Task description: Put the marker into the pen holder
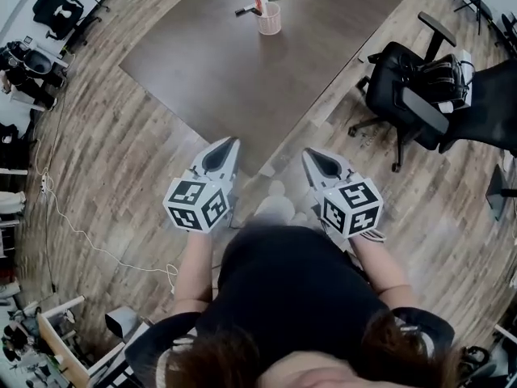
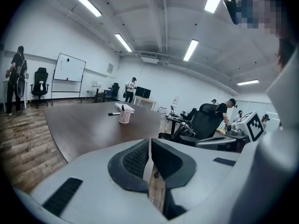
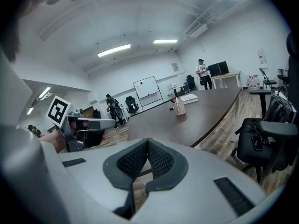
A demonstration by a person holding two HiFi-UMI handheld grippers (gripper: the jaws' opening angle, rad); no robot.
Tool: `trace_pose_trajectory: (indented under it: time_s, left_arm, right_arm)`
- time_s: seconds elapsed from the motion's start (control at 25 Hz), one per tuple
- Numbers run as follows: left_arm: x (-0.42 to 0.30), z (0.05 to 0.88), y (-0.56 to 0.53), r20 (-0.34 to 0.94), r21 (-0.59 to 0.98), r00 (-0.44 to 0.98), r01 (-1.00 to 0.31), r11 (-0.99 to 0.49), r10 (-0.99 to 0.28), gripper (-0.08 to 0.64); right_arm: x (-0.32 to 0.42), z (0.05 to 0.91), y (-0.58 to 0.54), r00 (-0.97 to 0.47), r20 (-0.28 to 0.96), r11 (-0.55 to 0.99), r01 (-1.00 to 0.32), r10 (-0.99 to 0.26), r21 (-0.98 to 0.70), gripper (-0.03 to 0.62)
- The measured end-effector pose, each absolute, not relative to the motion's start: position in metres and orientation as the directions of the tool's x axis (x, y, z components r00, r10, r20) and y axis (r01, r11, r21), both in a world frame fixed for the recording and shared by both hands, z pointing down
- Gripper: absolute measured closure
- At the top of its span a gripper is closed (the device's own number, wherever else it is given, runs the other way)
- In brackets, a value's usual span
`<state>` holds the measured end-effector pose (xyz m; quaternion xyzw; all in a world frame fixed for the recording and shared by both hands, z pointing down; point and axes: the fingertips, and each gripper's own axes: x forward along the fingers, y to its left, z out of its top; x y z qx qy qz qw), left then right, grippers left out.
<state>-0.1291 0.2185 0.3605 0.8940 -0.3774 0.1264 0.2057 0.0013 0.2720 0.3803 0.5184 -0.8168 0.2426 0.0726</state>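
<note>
Head view has me standing back on the wooden floor, off the near corner of the counter (image 1: pixel 242 79). So I judge the task is at its very start: the approach, with the pick-up not yet begun. My left gripper (image 1: pixel 229 144) and right gripper (image 1: pixel 312 155) hang side by side in front of me, over the floor and short of the counter's edge, both pointing toward it. Left gripper view shows its pads pressed together with nothing between them. Right gripper view shows the same: tips meeting, nothing held.

The marker (image 1: pixel 245 10) lies flat on the counter at its far end, just beside the pen holder (image 1: pixel 269 18) and on the holder's left as I look at it. Whether the two touch I cannot tell. The pen holder is a pale pink cup standing upright, with something red poking out of it. Both are well apart from either gripper, with almost the whole bare counter between.

Next, I judge, I have to walk round or lean in to get within reach. Then I spread one gripper, bring it down over the marker's barrel and pinch across it. Since it lies flat on a hard top, it calls for a low, square approach, so the tips do not skid it away or knock the pen holder over.
</note>
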Motion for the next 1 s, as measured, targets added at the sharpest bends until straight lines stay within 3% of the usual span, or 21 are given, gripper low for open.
trace_pose_trajectory:
  time_s: [0.52, 1.0]
  left_arm:
    - [-0.136, 0.35, 0.125, 0.311, 0.253, 0.72, -0.692, -0.676, -0.621, 0.531]
    - [-0.148, 0.365, 0.035, 0.373, 0.12, 0.758, -0.611, -0.782, -0.535, 0.531]
  right_arm:
    - [-0.018, 0.378, 0.172, -0.446, 0.424, 0.362, -0.893, -0.788, -0.267, 0.577]
    - [-0.022, 0.392, 0.086, -0.458, 0.473, 0.388, -0.889, -0.753, -0.243, 0.577]
